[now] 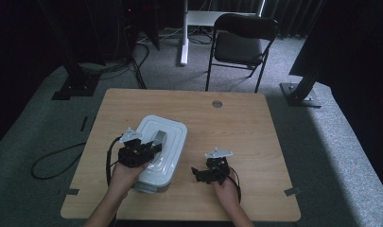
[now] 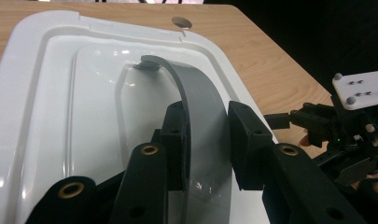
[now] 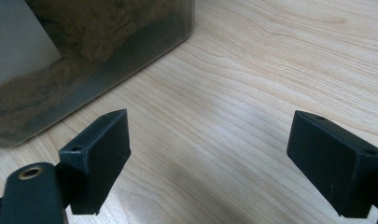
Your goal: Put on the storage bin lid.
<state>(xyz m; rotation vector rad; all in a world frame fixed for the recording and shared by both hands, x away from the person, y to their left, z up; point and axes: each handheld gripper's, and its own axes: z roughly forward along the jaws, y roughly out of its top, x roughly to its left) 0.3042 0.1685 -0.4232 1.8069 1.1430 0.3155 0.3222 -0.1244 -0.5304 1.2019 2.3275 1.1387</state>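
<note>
White plastic box (image 1: 160, 152) with a lid, left of centre on the wooden table (image 1: 236, 123); translucent wall with brownish rope-like contents seen through it in the right gripper view. Grey handle (image 2: 203, 121) arched up over the lid. Left gripper (image 1: 149, 150) above the lid, jaws closed on the handle, one pad on each side of the strap. Right gripper (image 1: 198, 174) to the right of the box, low over bare wood, near the box wall but apart from it; jaws spread wide, nothing between them. Black chair (image 1: 241, 42) on the floor beyond the far edge.
</note>
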